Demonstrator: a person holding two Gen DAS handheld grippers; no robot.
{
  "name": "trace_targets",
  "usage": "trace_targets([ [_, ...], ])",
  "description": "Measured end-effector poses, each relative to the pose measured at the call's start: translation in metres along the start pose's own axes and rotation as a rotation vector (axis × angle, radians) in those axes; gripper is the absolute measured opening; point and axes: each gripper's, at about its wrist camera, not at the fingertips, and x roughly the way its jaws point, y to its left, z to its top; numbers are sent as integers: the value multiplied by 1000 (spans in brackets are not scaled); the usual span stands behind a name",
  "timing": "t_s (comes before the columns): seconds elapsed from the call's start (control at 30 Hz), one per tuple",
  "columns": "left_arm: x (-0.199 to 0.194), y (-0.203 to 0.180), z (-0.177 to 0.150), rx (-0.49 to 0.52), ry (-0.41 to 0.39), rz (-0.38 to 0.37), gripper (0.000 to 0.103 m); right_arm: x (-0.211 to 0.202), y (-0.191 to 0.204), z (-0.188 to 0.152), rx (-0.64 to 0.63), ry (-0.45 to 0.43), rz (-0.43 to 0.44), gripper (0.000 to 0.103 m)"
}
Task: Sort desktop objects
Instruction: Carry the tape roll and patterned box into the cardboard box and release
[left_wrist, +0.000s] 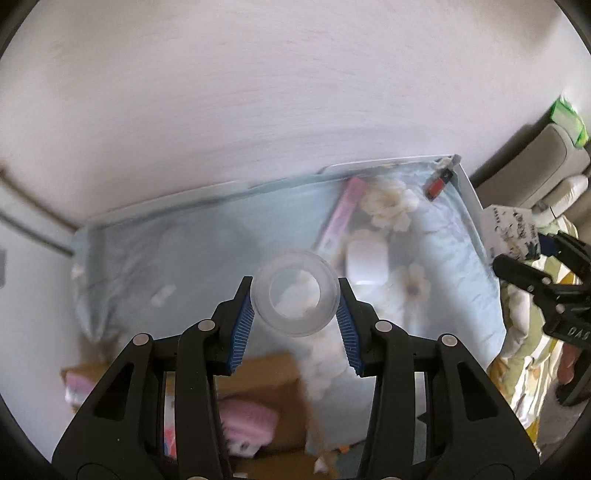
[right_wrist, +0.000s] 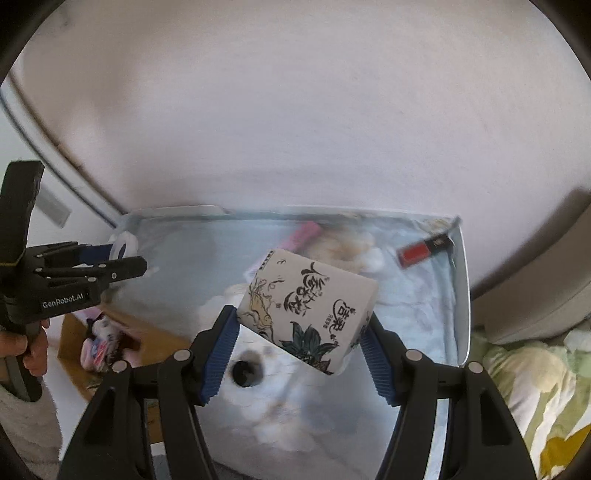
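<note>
My left gripper (left_wrist: 294, 295) clamped a clear tape roll (left_wrist: 294, 293); my right gripper (right_wrist: 300, 332) gripped a printed tissue pack (right_wrist: 306, 299) above the table (right_wrist: 424, 295).

A cloth-covered surface (left_wrist: 192, 254) stands against a wall. The left tool (left_wrist: 294, 295) holds a tape roll (left_wrist: 294, 293) above the middle of the surface. To its right, the right tool (right_wrist: 299, 325) holds a tissue pack (right_wrist: 306, 299) above the surface's right part. A long box (left_wrist: 341, 218) lies toward the back, and a small flat case (right_wrist: 424, 249) lies in the back right corner. Below the surface's front left edge sits a cardboard box (left_wrist: 266, 384) with soft items in it.
</note>
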Motion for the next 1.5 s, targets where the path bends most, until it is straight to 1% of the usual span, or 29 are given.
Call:
trace_targets([
  [0.1,-18,21,-21,-28,-10,35,40,-13,30,-1,-36,-6,49,61],
  [0.23,-29,47,-48,-77,-15,49,40,-25,82,-6,-127,-5,109,61],
  [0.33,-39,69,-68,-114,-12,55,40,-16,121,-14,-195,14,148,61],
  [0.43,-46,92,-88,-140,-4,86,40,5,153,-22,-252,44,191,61],
  [0.6,-47,131,-123,-207,22,123,40,32,196,-38,-318,99,241,61],
  [0.67,-42,141,-135,-223,37,133,40,40,211,-45,-336,128,254,61],
  [0.87,-23,163,-169,-263,92,129,40,76,241,-69,-394,225,266,61],
  [1.0,-14,168,-181,-271,114,116,40,88,255,-81,-418,274,270,61],
  [1.13,-10,170,-184,-272,117,113,40,95,261,-85,-421,289,274,61],
  [1.33,-10,174,-183,-276,120,118,40,97,269,-83,-419,281,271,62],
  [1.4,-11,175,-182,-289,118,101,40,99,272,-83,-424,291,273,64],
  [1.43,-11,176,-182,-298,117,85,47,101,274,-84,-432,311,264,65],
  [1.47,-12,176,-181,-303,114,67,69,103,275,-84,-434,322,238,68],
  [1.5,-14,176,-180,-306,106,69,84,106,276,-86,-441,328,204,71],
])
